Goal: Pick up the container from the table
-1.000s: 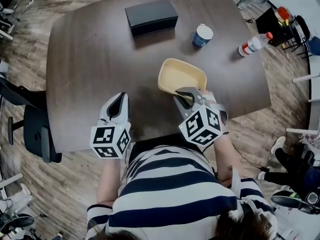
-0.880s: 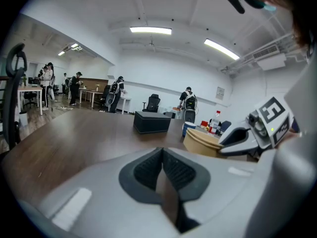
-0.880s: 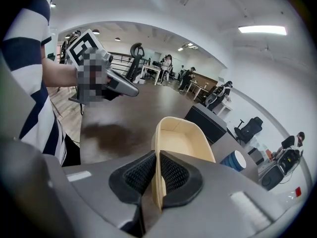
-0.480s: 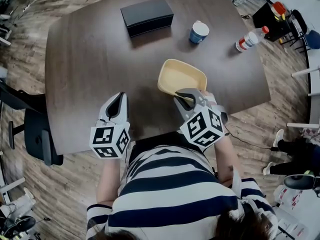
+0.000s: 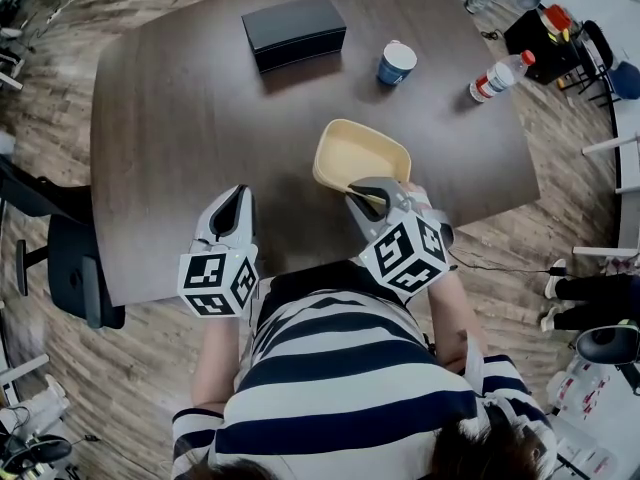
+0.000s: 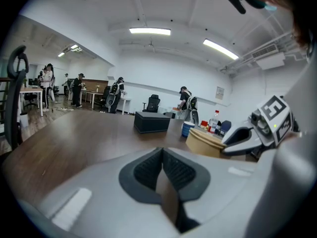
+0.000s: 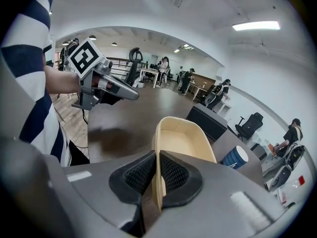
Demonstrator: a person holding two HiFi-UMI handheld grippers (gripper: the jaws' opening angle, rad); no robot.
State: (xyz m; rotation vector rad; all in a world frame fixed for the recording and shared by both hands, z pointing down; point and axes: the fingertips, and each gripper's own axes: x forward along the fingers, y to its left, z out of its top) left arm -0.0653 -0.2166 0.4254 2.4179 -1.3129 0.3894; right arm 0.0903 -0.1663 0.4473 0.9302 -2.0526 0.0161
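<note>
A cream, rounded-rectangular container (image 5: 358,153) hangs tilted over the near right part of the dark table (image 5: 180,118). My right gripper (image 5: 370,194) is shut on its near rim. In the right gripper view the thin rim (image 7: 157,167) runs between the two black pads, and the empty container (image 7: 184,142) stretches away from the right gripper (image 7: 157,175). My left gripper (image 5: 236,196) hovers over the table's near edge, shut with nothing in it. In the left gripper view, the left gripper (image 6: 162,155) has its pads together, with the container (image 6: 207,142) and the right gripper (image 6: 243,135) off to the right.
A black box (image 5: 293,30) lies at the far side of the table, with a blue paper cup (image 5: 397,63) to its right. A plastic bottle (image 5: 497,76) lies near the right edge. An office chair (image 5: 60,258) stands at the left. Several people stand in the background.
Both grippers and the container keep almost the same place. Only the head view has shifted a little.
</note>
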